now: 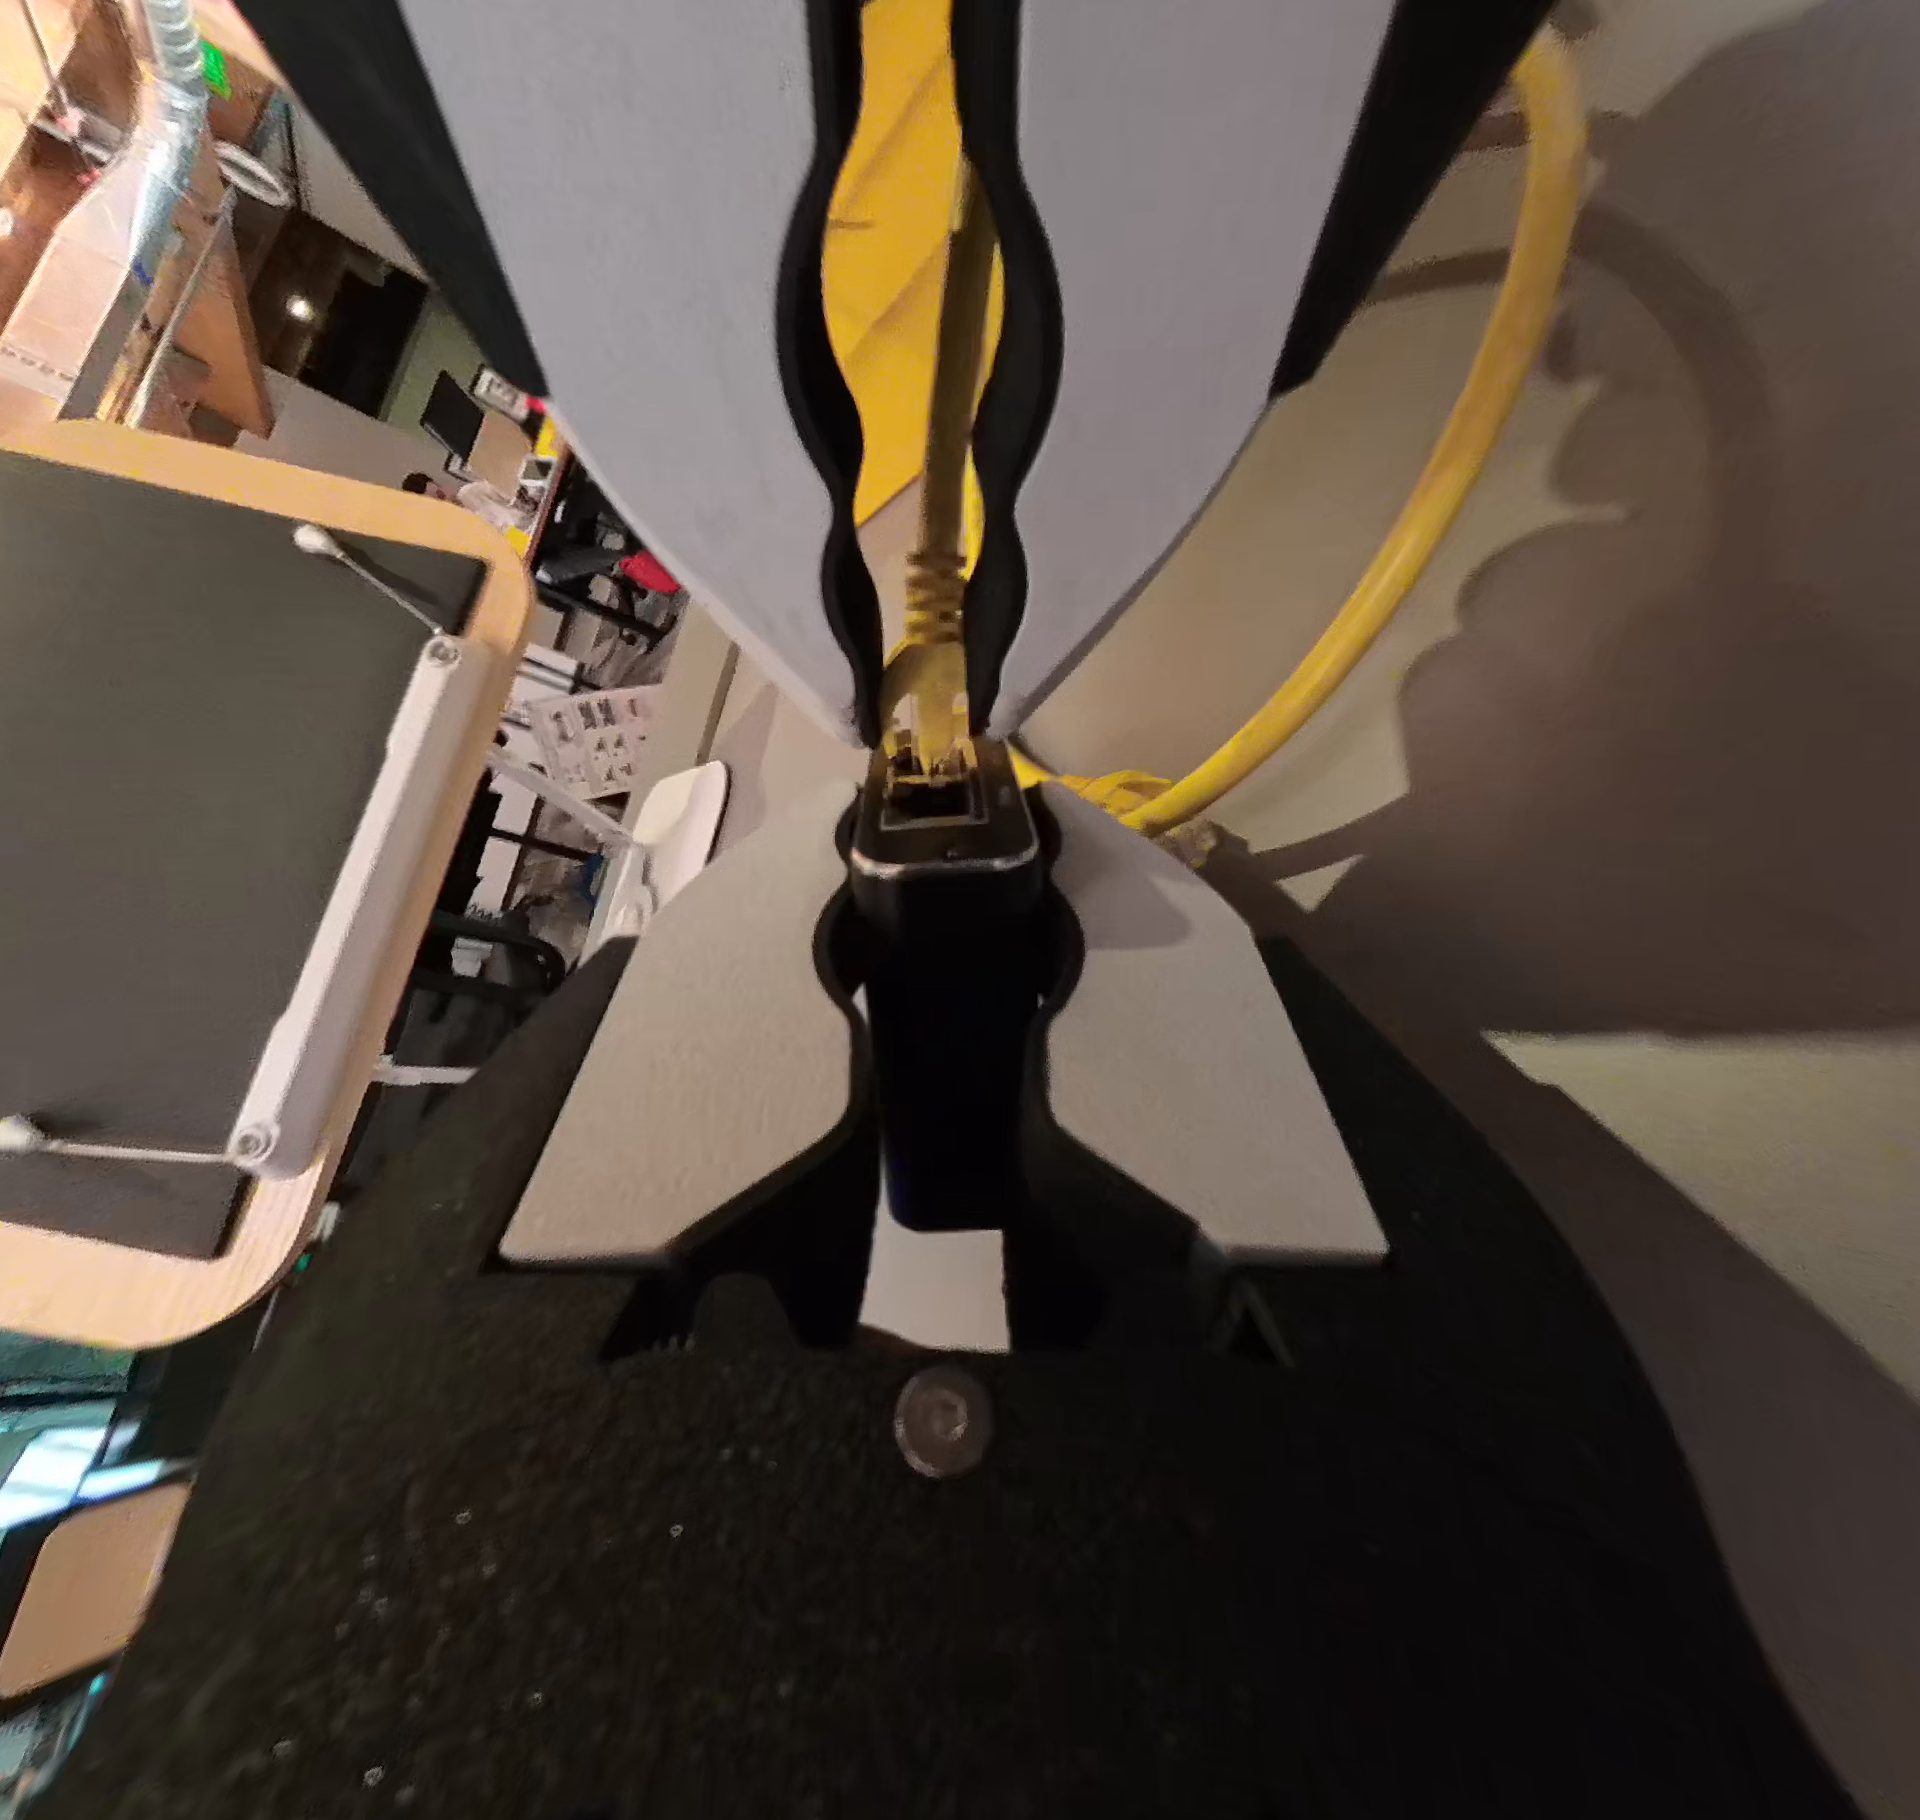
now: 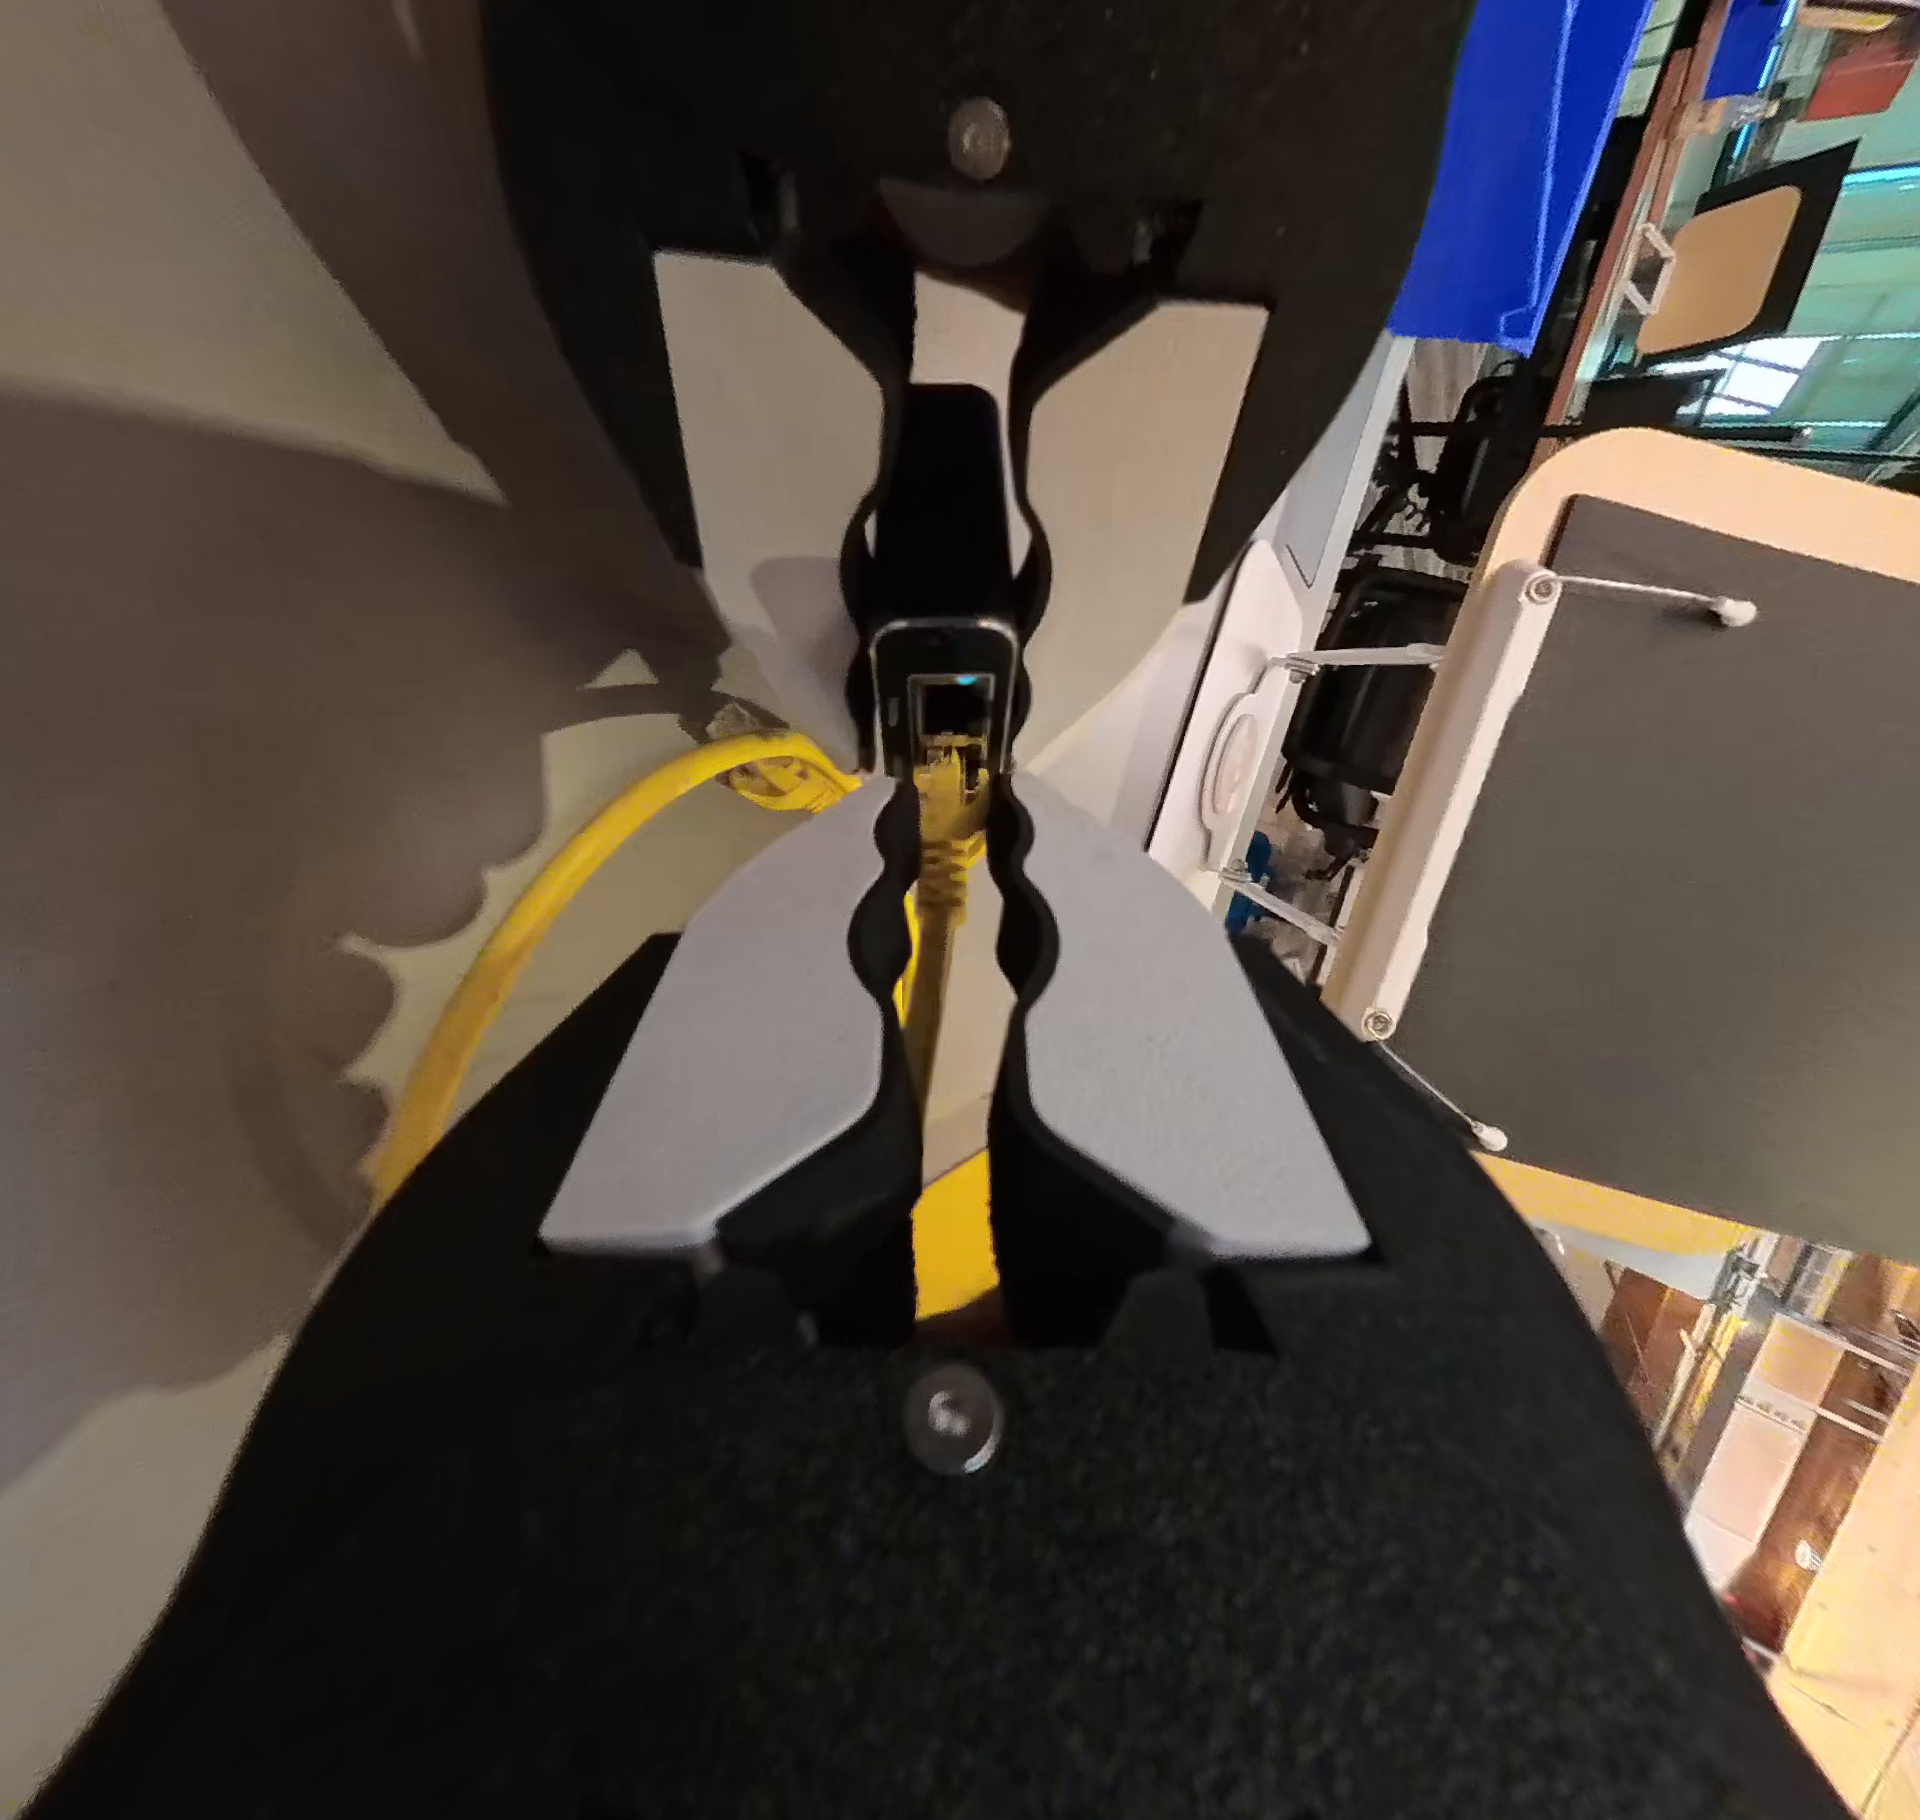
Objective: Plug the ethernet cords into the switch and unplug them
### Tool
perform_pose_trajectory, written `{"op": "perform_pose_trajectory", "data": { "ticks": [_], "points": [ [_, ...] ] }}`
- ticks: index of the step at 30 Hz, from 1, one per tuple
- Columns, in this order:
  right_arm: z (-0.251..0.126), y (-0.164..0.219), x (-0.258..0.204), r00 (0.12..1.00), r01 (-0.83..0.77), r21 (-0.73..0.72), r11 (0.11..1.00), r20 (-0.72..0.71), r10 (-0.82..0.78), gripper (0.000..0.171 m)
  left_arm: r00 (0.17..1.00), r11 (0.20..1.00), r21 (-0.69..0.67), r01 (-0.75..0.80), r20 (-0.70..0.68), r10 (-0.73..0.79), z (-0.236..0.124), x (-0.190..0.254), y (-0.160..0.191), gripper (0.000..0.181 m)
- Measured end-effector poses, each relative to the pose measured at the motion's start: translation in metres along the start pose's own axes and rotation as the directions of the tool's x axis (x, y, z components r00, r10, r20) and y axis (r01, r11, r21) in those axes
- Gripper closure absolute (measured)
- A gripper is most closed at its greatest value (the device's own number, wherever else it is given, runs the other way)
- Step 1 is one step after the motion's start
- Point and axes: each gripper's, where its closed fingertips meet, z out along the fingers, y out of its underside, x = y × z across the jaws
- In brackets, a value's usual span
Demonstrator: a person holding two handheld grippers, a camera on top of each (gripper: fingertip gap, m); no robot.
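The left gripper (image 1: 943, 840) is pinching a small black switch (image 1: 940, 939); the right gripper (image 2: 948, 783) is pinching a yellow cord's plug (image 2: 948, 804), its tip sitting in the switch's port, above the table (image 2: 208, 212)

Count on inspection: two grippers, the left gripper (image 1: 940, 835) and the right gripper (image 2: 948, 794). One black switch (image 1: 945, 949) with one port showing. One yellow cord (image 1: 1455, 482), two plugs: one (image 1: 925, 700) at the port, the other (image 1: 1122, 791) on the table.
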Motion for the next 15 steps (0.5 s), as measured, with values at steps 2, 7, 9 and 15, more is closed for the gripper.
{"op": "perform_pose_trajectory", "data": {
  "ticks": [2, 7, 9, 15],
  "points": [
    [-0.001, 0.0, 0.007, 1.0, -0.003, -0.001, 1.0, -0.027, 0.003, 0.159, 0.999, 1.0, -0.015, -0.001, 0.039, 0.002, -0.001, -0.008, 0.0, 0.153],
    [-0.011, -0.005, 0.02, 0.995, -0.058, 0.057, 0.997, -0.083, 0.063, 0.159, 0.992, 1.0, -0.018, -0.014, 0.127, 0.016, -0.006, -0.024, -0.004, 0.154],
    [-0.011, -0.006, 0.016, 0.994, -0.086, 0.071, 0.994, -0.066, 0.09, 0.159, 0.991, 0.999, -0.027, -0.032, 0.126, 0.035, -0.006, -0.02, -0.003, 0.155],
    [-0.022, -0.003, 0.008, 0.808, -0.566, 0.007, 0.824, 0.202, 0.554, 0.152, 0.936, 0.968, -0.069, -0.24, 0.249, 0.25, -0.007, -0.029, -0.001, 0.155]
  ]
}}
